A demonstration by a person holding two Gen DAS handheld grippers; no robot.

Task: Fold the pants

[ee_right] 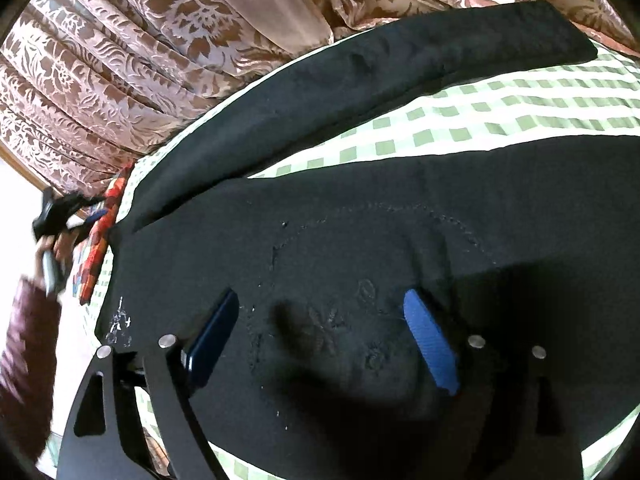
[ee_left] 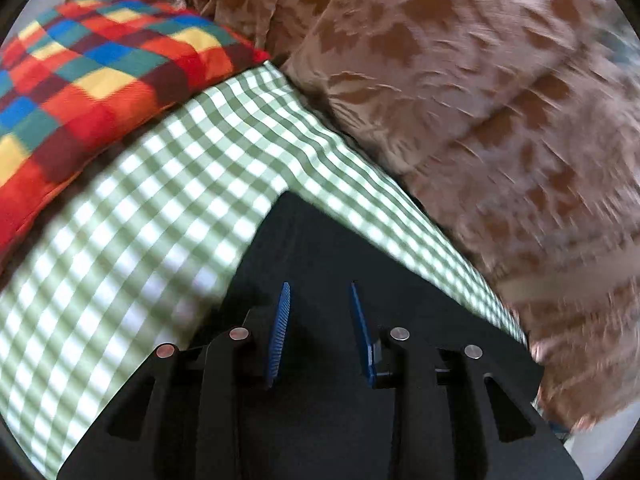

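Your left camera looks down from close above the green check sheet (ee_left: 160, 208), toward the bright pillow (ee_left: 92, 76) and the brown curtain (ee_left: 480, 80). Your right camera sits very low over the black pants (ee_right: 360, 240) and faces the same curtain (ee_right: 120, 60). Both views share the sheet, pants, pillow and curtain.

Curtain (ee_left: 500, 120) smeared by blur; pants (ee_right: 360, 240) cut off at lower frame edge.
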